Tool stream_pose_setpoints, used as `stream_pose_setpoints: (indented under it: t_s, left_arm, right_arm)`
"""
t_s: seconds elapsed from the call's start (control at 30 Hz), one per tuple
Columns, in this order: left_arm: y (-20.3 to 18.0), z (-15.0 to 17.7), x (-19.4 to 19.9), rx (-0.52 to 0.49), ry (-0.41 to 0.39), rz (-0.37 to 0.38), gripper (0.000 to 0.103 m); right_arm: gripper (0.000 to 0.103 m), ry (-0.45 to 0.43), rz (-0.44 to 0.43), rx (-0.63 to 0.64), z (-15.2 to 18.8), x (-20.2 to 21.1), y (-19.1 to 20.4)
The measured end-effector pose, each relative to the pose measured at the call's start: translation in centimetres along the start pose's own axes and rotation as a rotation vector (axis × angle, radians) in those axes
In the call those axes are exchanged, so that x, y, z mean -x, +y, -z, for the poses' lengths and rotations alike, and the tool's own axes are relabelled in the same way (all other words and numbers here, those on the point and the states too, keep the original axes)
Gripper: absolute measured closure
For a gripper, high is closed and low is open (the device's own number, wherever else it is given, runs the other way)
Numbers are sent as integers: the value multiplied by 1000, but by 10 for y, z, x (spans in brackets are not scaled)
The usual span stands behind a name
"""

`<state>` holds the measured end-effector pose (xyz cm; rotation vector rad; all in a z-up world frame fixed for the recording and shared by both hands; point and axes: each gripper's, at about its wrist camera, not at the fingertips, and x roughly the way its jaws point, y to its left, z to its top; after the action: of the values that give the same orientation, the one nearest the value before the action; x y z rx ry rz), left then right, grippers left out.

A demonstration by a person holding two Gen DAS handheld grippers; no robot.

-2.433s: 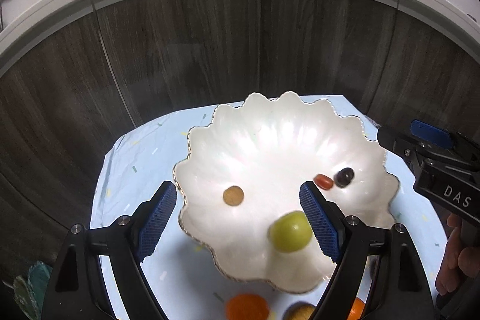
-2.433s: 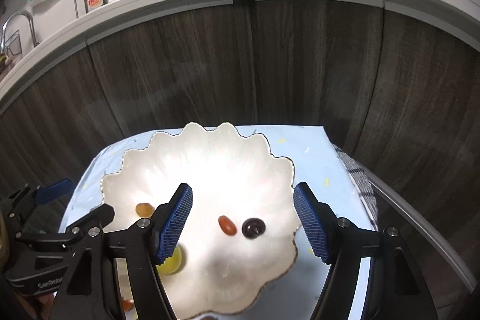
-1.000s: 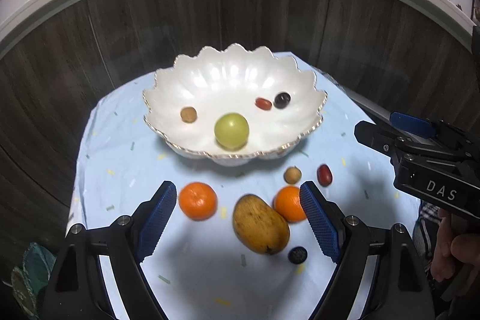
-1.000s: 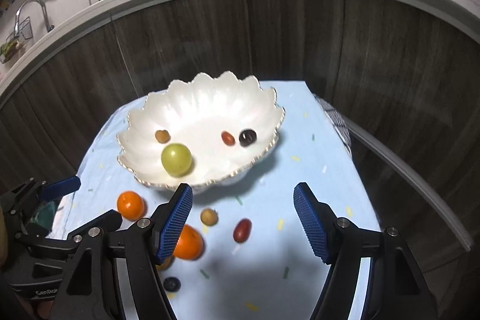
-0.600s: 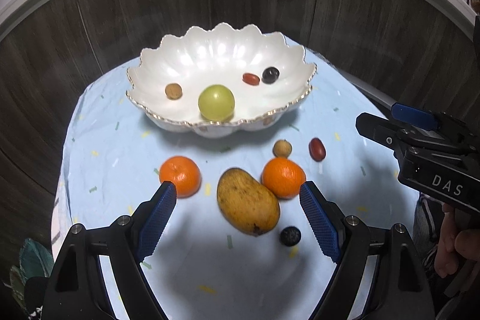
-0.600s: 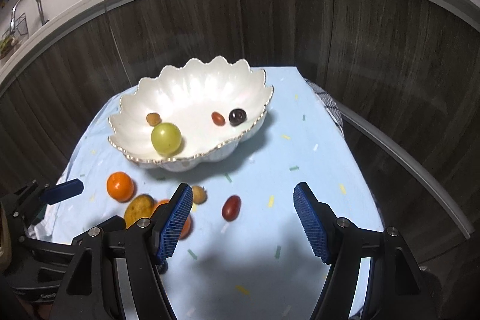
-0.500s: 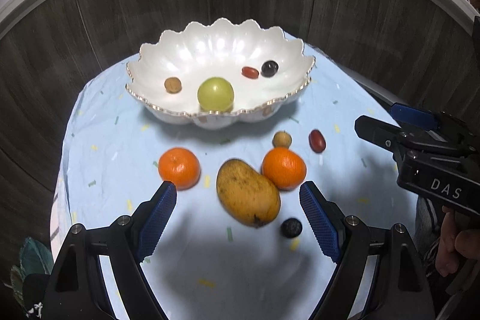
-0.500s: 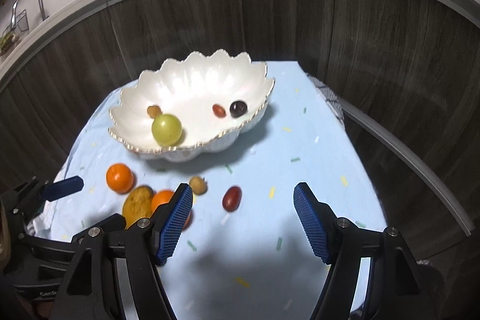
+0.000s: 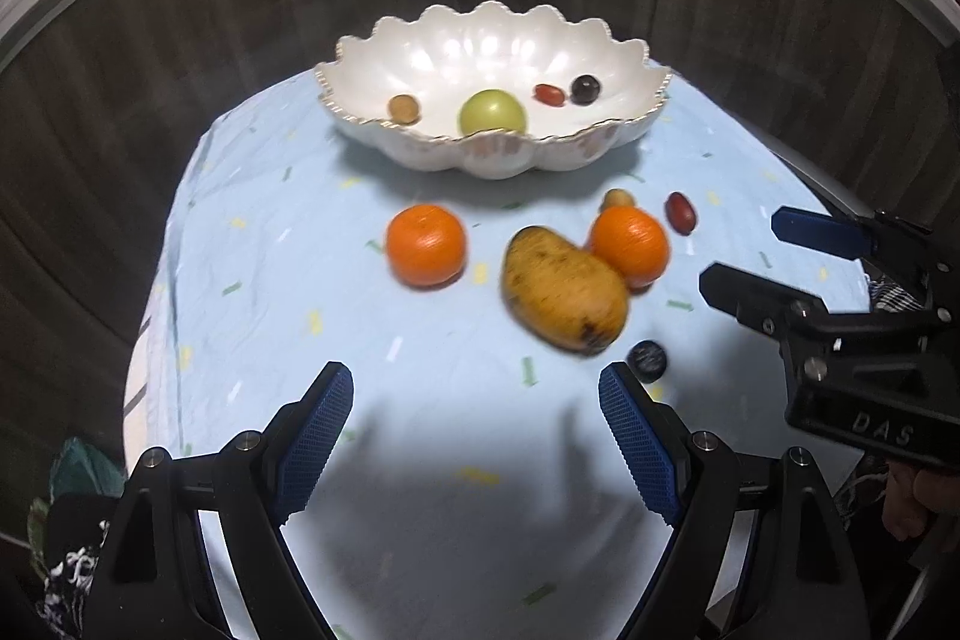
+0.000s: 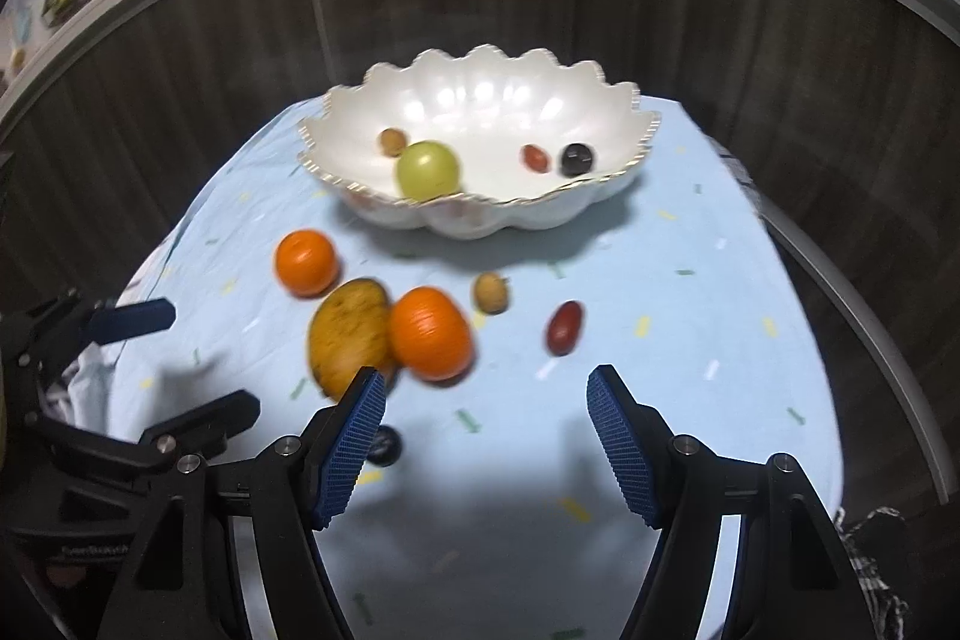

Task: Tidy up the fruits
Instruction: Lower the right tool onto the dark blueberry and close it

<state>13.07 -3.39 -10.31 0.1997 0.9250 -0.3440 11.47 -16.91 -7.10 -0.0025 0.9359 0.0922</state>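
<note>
Both grippers have pulled back from over the bowl [image 9: 492, 40], where they hung a couple of seconds ago, and now sit low above the near part of the light blue tablecloth [image 9: 270, 280] with the loose fruit ahead of them. Inside the white scalloped bowl lie four pieces: a green fruit [image 9: 492, 113], a small tan fruit [image 9: 403, 107], a small red fruit [image 9: 549, 95] and a dark grape [image 9: 585, 89]. Six pieces remain on the cloth in front of it: an orange [image 9: 425, 244] to the left, a mango [image 9: 564, 291] touching a second orange [image 9: 629, 244], a second small tan fruit [image 10: 491, 292] just behind that orange, a red oval fruit [image 10: 564, 328] further right, and a dark berry [image 9: 646, 361] nearest the cameras. The left gripper [image 9: 474, 436] has its jaws wide apart and holds nothing; the right gripper [image 10: 486, 436] is likewise spread and empty. By my reckoning the task is under halfway, with the larger fruit all left to move. The mango lies roughly ahead of the left gripper, so it looks like a plausible next pick.
</note>
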Motion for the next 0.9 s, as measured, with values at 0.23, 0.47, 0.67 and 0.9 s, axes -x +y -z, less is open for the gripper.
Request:
stream_pose_setpoints:
  t_s: [0.23, 0.47, 0.67, 0.9]
  left_arm:
    - [18, 12, 2, 39, -8, -38, 19]
    - [29, 16, 1, 73, -17, -49, 19]
    - [31, 18, 0, 85, -22, -48, 19]
    - [34, 19, 0, 89, -27, -42, 19]
  right_arm:
    - [33, 18, -26, 73, 9, -10, 24]
    - [45, 33, -39, 125, 16, -21, 39]
    - [59, 70, -47, 127, 21, -34, 42]
    - [69, 95, -46, 149, 27, -44, 46]
